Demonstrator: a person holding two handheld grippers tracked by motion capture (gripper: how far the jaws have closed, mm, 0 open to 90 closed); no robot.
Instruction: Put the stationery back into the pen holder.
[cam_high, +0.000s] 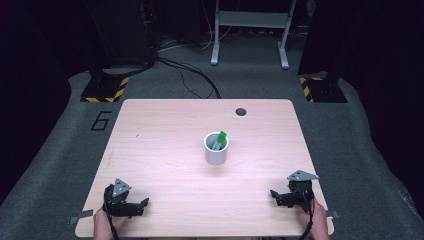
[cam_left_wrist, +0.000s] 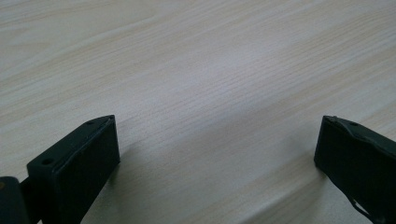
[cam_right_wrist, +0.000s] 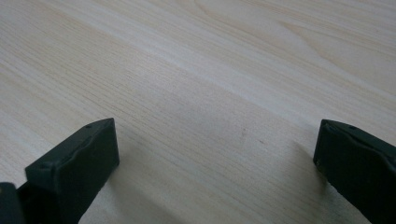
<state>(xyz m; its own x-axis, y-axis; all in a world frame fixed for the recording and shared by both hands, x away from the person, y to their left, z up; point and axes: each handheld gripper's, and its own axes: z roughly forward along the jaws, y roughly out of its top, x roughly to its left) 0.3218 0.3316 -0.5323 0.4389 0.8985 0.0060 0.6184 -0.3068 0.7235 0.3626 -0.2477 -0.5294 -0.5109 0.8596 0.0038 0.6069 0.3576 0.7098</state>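
Green marker stands in white cup mid-table.

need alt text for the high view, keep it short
A white cup holding a green marker stands mid-table on a light wooden table. The left gripper and right gripper rest at the near corners, apart from it.
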